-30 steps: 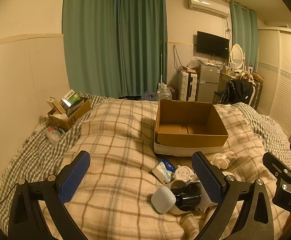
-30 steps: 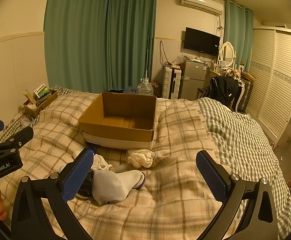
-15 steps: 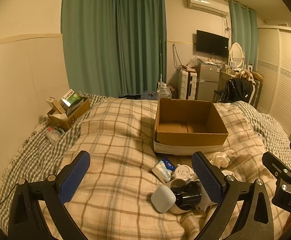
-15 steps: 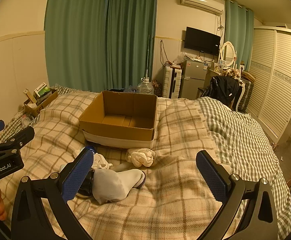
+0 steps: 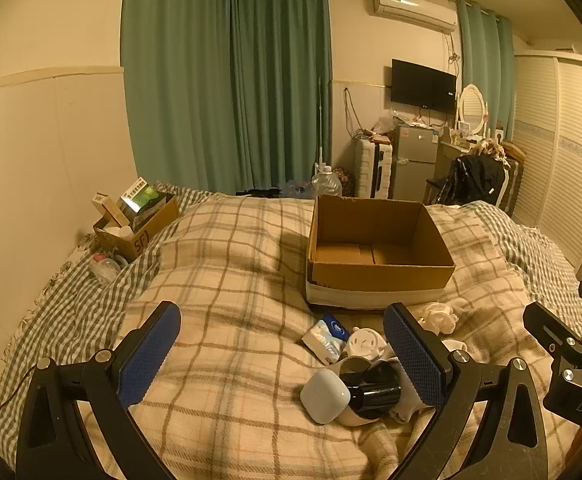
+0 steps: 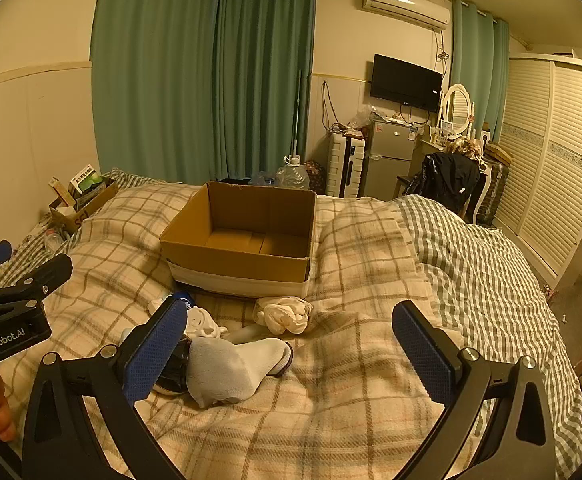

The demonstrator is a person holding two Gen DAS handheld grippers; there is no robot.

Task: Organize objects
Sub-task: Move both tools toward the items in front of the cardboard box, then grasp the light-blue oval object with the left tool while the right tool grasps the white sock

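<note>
Both grippers spread wide, nothing between the pads. Left gripper (image 5: pixel 281 354) hovers over the plaid blanket (image 5: pixel 227 280), right gripper (image 6: pixel 291 344) beside it over the same bed.

Clutter pile sits on the blanket just in front of the cardboard box (image 5: pixel 375 252), which is open-topped and has nothing visible inside. In the pile, from my left view: white rounded case (image 5: pixel 325 396) nearest me, touching a black bottle (image 5: pixel 375 394) lying on its side; blue-and-white tissue pack (image 5: pixel 327 338) just behind; white round plastic piece (image 5: pixel 365 344) next to it. My left gripper's right finger overlaps the pile's right edge in view; contact can't be confirmed.

Right view: grey-white sock (image 6: pixel 235 368) lies flat between my fingers' line of sight, closer to the left finger. Crumpled cream cloth (image 6: pixel 285 314) sits between sock and box, close to the box wall.

Further out: small carton of boxes (image 5: pixel 135 224) at the bed's left edge by the wall, green curtains (image 5: pixel 227 80), wall TV (image 5: pixel 423 84), grey fridge (image 5: pixel 415 164), louvred wardrobe (image 6: pixel 559 160).
</note>
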